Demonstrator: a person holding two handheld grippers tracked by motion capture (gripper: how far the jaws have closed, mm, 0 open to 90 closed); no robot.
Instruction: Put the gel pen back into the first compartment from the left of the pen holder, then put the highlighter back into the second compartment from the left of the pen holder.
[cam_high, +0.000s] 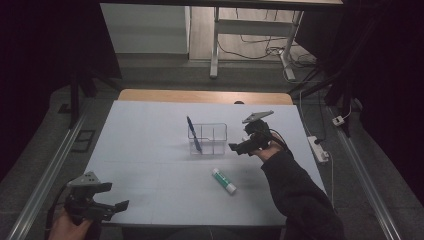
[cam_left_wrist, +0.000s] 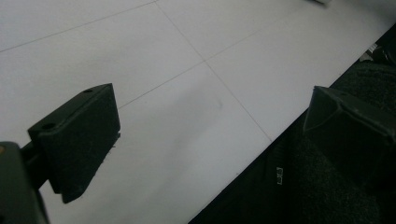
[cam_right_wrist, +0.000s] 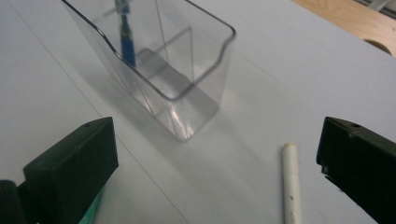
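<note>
Beside the organizer (cam_high: 208, 138), right tool (cam_high: 239, 148) agape.

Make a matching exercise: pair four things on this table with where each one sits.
1 blue pen
2 glue stick
3 white pen
4 left gripper

a lying flat beside the organizer, between the right gripper's open jaws
b standing in the clear organizer
c at the table's near left corner
d lying on the table nearer the person than the organizer

1-b, 2-d, 3-a, 4-c

Both grippers, left gripper (cam_high: 121, 204) and right gripper (cam_high: 233, 147), are black with blocky, screw-holed jaws, each topped by a grey three-cornered plate and trailing a black cable; the right arm wears a black sleeve (cam_high: 300, 195).
</note>
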